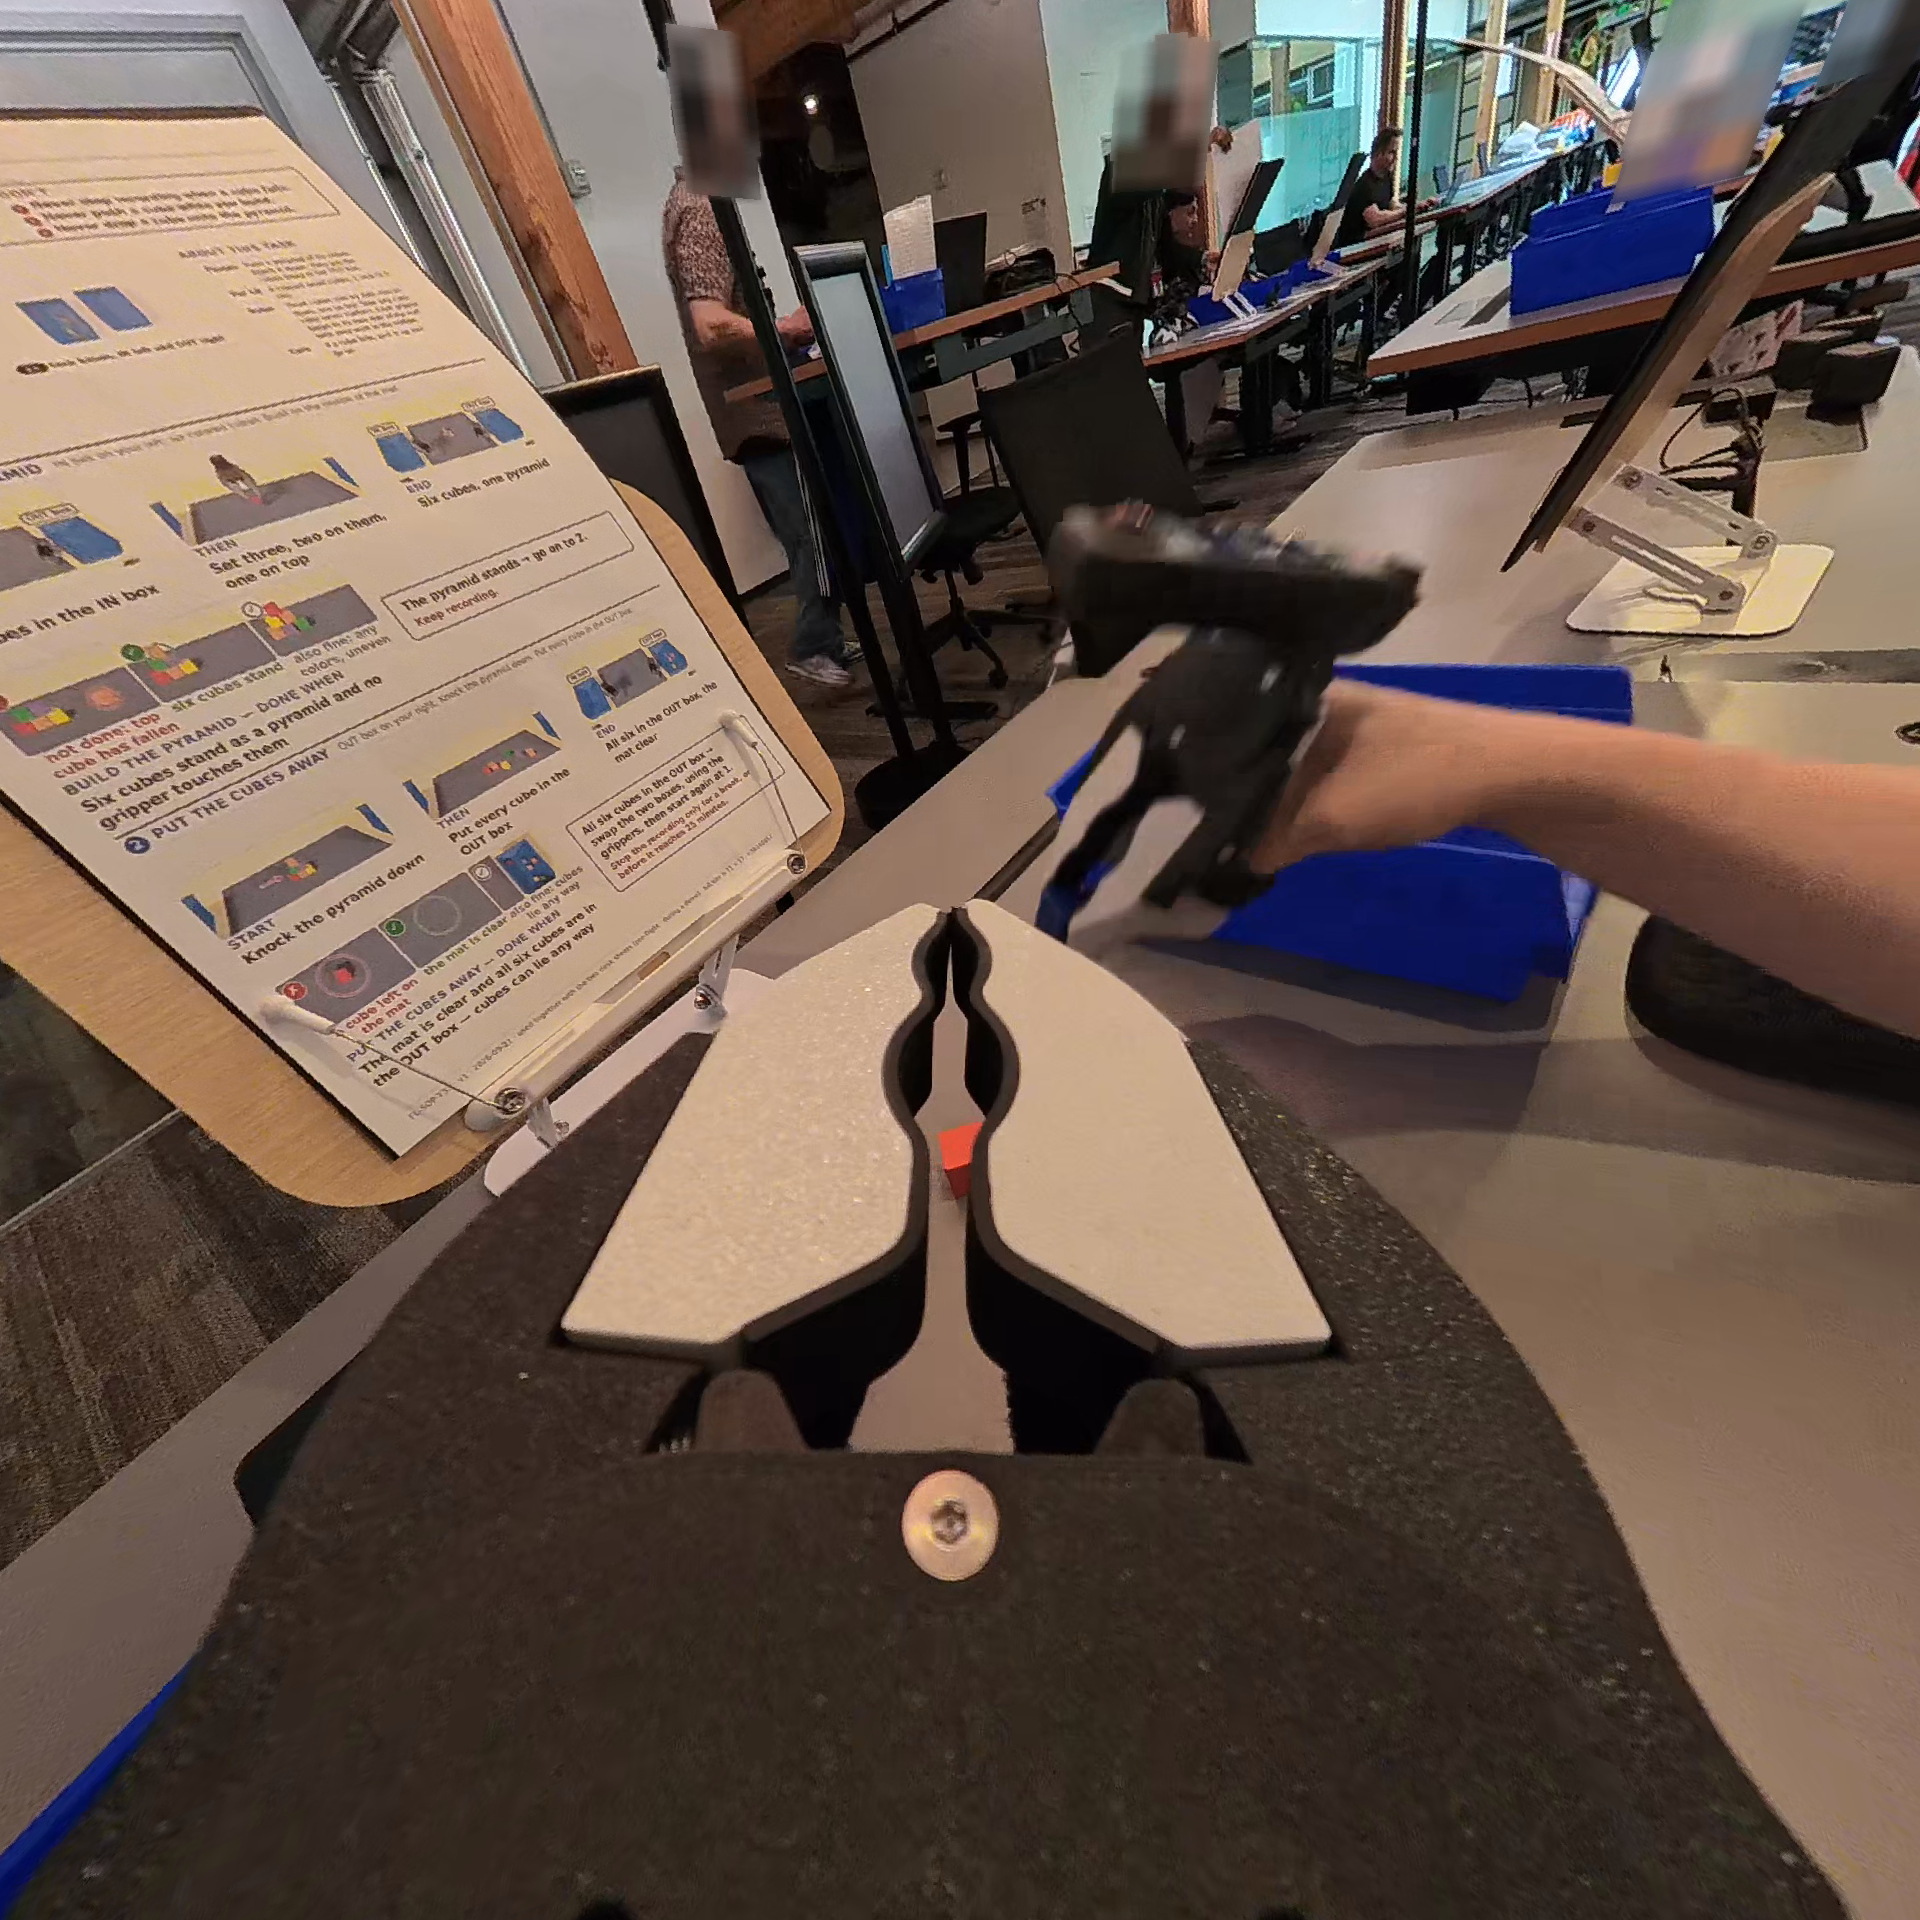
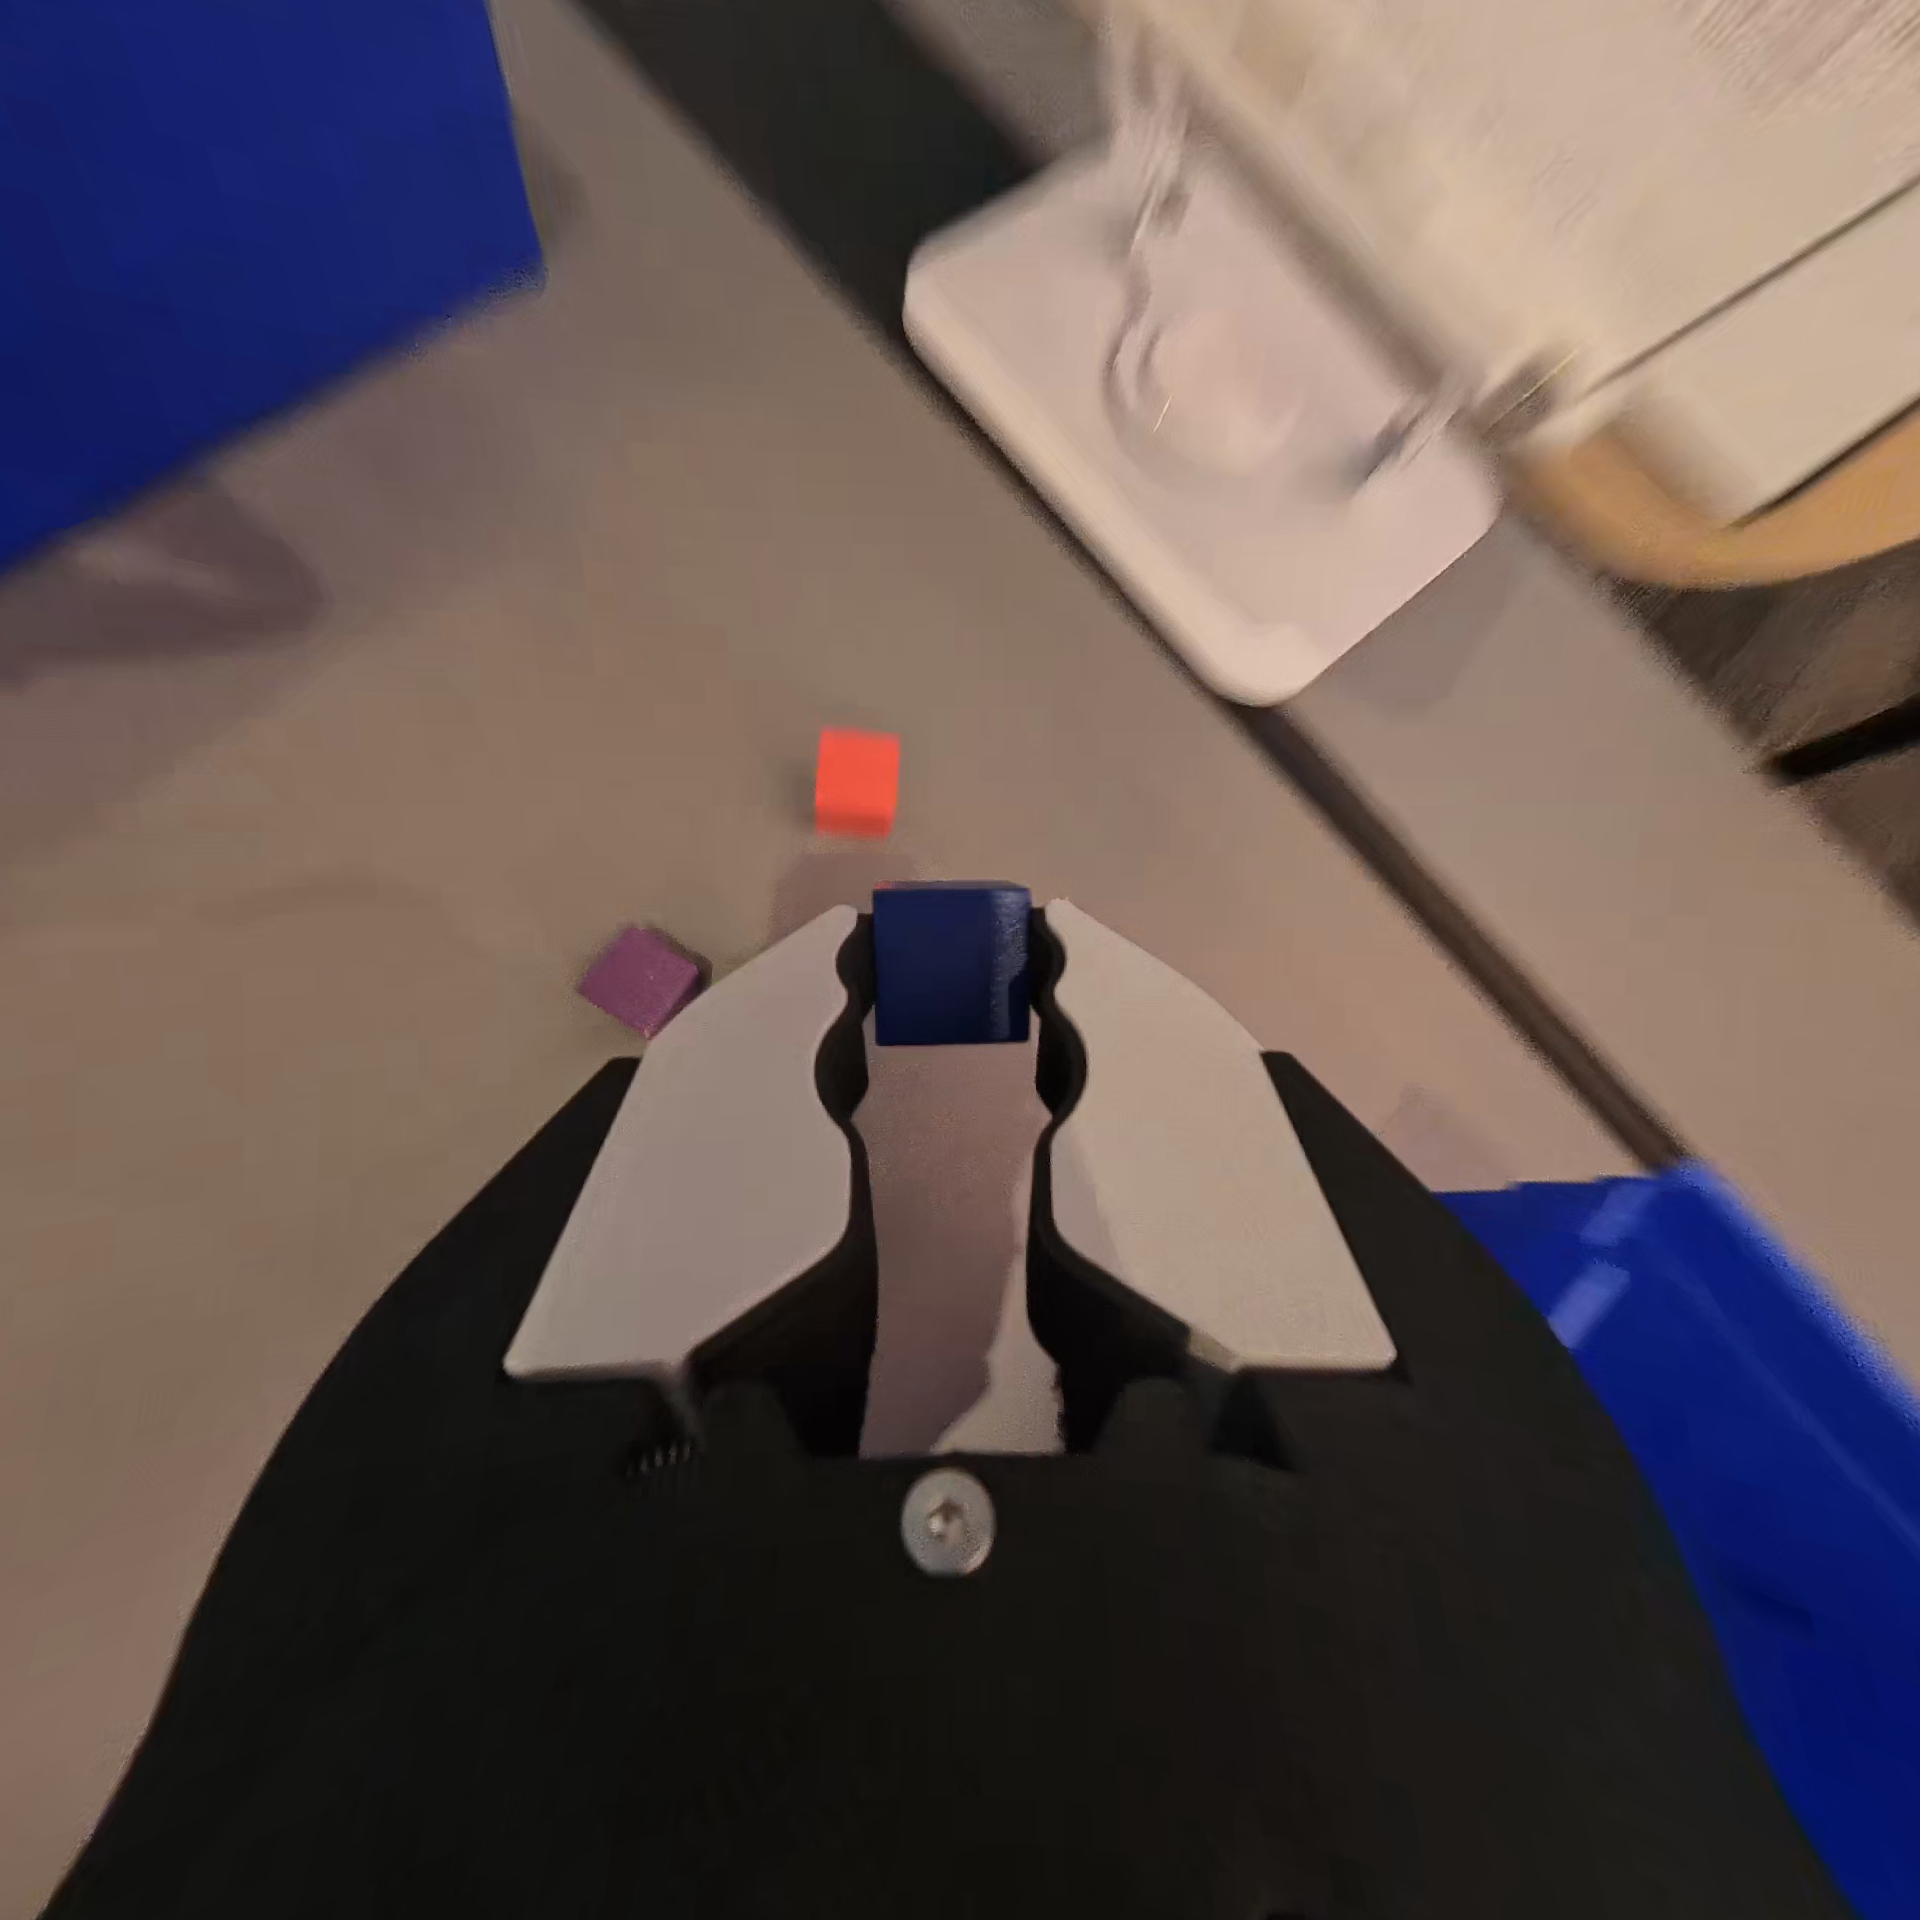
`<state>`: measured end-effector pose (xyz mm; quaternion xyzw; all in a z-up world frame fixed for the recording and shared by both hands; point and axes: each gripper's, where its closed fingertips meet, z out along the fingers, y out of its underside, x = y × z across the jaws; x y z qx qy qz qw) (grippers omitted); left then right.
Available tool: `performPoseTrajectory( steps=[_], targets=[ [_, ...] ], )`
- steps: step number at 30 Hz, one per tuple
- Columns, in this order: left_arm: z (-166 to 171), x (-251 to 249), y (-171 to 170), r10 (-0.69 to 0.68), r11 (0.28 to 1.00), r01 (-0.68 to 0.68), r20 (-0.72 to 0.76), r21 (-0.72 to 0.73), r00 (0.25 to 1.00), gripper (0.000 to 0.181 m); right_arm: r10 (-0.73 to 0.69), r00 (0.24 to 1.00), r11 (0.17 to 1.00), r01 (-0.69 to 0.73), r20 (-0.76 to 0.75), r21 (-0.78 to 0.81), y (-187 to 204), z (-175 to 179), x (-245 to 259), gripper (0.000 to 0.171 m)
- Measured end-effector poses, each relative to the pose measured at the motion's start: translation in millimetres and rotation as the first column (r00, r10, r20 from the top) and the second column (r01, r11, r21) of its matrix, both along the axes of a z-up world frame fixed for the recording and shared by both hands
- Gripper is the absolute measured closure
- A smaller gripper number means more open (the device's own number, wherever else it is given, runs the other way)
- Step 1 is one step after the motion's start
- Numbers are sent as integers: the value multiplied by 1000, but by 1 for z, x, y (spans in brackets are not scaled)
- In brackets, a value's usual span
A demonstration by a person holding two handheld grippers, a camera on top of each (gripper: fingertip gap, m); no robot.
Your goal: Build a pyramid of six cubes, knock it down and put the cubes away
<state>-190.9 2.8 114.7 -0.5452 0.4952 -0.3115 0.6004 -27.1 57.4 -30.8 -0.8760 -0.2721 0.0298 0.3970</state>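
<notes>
While gripped — blue cube (image 2: 951, 971), orange cube (image 2: 856, 781) beyond

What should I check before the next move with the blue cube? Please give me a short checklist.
1. Right gripper holds the blue cube between its fingertips: ok.
2. Cube seated deep in the grip: not ok, it sits only at the very tips.
3. Left gripper shut and empty: ok.
4. Loose cubes left on the mat: not ok, the orange cube and the purple cube lie apart on it.
5. Blue box near the right gripper: ok, its edge shows at lower right.
6. Whether that box is the right one and has room: cannot tell, the view is blurred.
</notes>
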Motion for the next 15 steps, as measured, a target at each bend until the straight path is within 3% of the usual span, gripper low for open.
performPoseTrajectory(
  steps=[3, 6, 10, 15],
  targets=[
    [0, 0, 1, 3, 1000, -3, 1, -3, 1000, 181, -53, 997, 976, 64, -59, 207, -16, 83, 34, 141],
    [-3, 2, 1, 2, 1000, -2, -7, -5, 1000, 181, -227, 968, 935, 248, -108, 254, -21, 109, 114, 142],
    [-4, 3, 2, 4, 1000, -4, -15, -9, 1000, 181, -464, 877, 880, 472, -126, 43, -26, 40, 214, 141],
    [-5, 4, 3, 6, 1000, -6, -15, -9, 1000, 181, -537, 841, 836, 522, -63, -169, -32, -62, 246, 140]
  ],
)
